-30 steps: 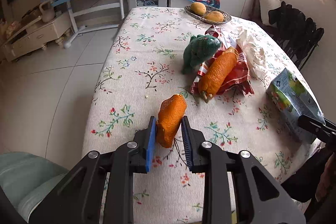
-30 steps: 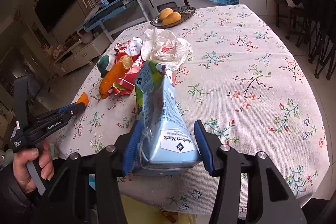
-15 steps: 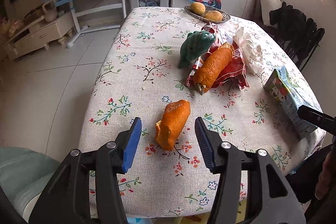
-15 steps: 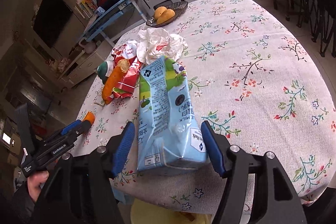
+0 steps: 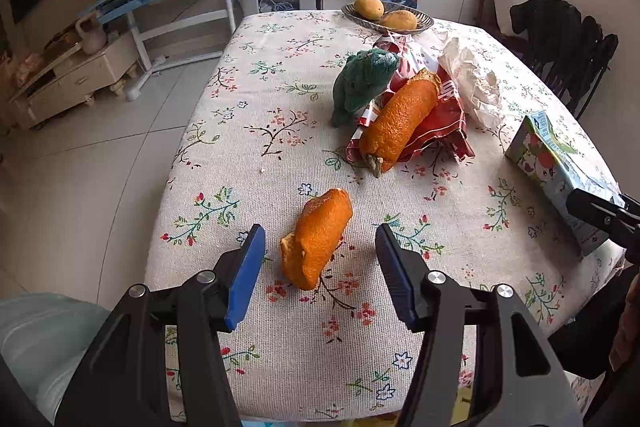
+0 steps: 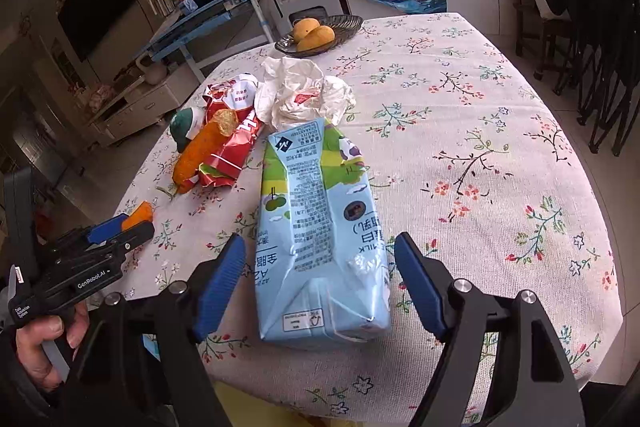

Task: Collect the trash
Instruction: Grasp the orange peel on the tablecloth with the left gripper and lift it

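Peel [image 5: 316, 239] lies on the table [image 5: 280, 367] near its front edge, between the left gripper [image 5: 320, 263]'s spread jaws, which just opened; no contact. Carton [image 6: 320, 239] lies likewise inside the right gripper [image 6: 320, 279], also just opened. Risk: a re-grip nudges either over the edge.

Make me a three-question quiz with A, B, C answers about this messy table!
1. Where does the milk carton lie?
A. between the right tool's fingers
B. in the fruit dish
C. on the floor

2. How many yellow fruits sit in the dish?
A. one
B. two
C. four

3. The left tool is
A. open around the small orange peel
B. squeezing the peel
C. holding a cup

Answers: A, its pads flank the carton; B, two show; A, gaps show on both sides.
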Tool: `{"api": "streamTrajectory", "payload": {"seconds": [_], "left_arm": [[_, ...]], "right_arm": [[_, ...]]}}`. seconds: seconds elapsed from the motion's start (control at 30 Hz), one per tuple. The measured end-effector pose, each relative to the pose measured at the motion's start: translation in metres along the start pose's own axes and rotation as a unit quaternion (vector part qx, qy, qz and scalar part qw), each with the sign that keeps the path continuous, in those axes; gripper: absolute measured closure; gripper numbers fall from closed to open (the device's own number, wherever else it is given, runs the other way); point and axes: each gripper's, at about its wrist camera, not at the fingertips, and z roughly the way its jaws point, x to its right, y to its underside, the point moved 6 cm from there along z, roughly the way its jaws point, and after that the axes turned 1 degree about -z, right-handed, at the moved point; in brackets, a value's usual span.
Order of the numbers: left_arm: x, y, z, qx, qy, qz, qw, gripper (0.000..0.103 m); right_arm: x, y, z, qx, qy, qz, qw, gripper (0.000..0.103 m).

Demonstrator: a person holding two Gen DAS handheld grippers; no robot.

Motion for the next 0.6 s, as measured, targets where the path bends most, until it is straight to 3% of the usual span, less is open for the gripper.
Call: {"api": "streamTrajectory", "payload": {"seconds": [0.1,0.17,0.27,0.4,0.6], "left_arm": [[0.002,0.001,0.001,-0.002,0.002,0.005,1.0000,0.049],[0.005,0.001,0.001,0.000,0.002,0.010,0.9999,0.065],[0.013,0.002,-0.001,0.001,0.009,0.025,0.9996,0.080],[0.021,0.003,-0.011,0.019,0.010,0.032,0.9993,0.082],[0.021,0.007,-0.031,0.047,0.017,0.003,0.9987,0.082]], "right_arm": [[0.001,0.002,0.002,-0.005,0.010,-0.010,1.000,0.030],[0.000,0.004,0.006,-0.016,0.005,-0.014,1.000,0.044],[0.002,0.004,0.005,-0.014,-0.005,-0.010,1.000,0.045],[0.011,0.003,-0.001,-0.009,-0.055,0.042,0.998,0.045],[0.021,0.005,-0.012,-0.006,-0.119,0.113,0.986,0.045]]}}
